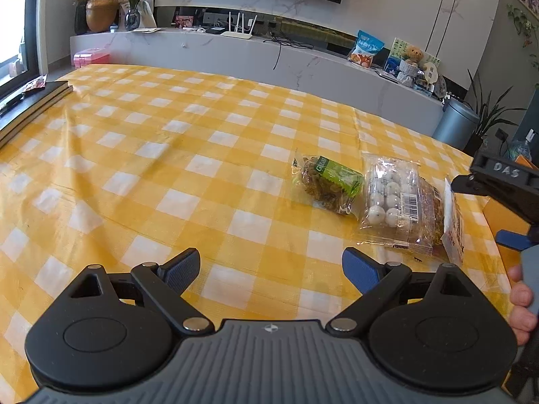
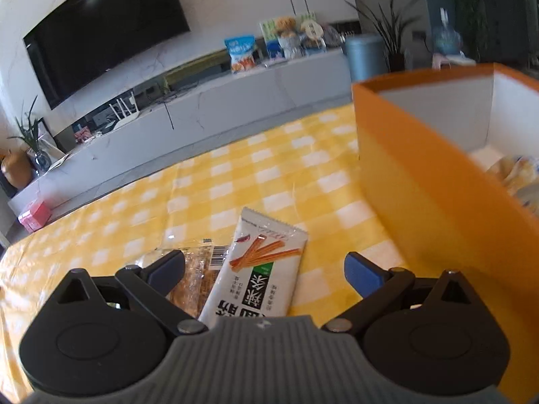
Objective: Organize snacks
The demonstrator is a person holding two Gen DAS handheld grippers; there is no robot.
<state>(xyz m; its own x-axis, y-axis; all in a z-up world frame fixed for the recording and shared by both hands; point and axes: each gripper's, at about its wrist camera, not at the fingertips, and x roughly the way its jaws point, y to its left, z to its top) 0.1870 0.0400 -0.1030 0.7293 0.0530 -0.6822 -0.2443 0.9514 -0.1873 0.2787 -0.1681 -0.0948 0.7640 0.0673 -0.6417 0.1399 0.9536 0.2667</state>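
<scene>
My left gripper [image 1: 271, 271] hangs open over the yellow checked tablecloth [image 1: 168, 155], with nothing between its fingers. Ahead and to its right lie a green-labelled snack bag [image 1: 328, 183], a clear pack of white balls [image 1: 392, 198] and a white packet [image 1: 453, 232] seen on edge. My right gripper [image 2: 264, 271] stands open above that white packet [image 2: 259, 269], which shows orange sticks. A clear pastry pack [image 2: 195, 269] lies under its left finger. An orange box [image 2: 421, 175] with a white inside stands to the right, with a wrapped snack [image 2: 515, 171] in it.
Notebooks [image 1: 30, 104] lie at the table's far left edge. Behind the table runs a long white TV bench [image 1: 235, 54] with a router, a blue snack bag [image 1: 365, 48] and a toy bear. A grey bin [image 1: 454, 123] and potted plants stand beyond the right corner.
</scene>
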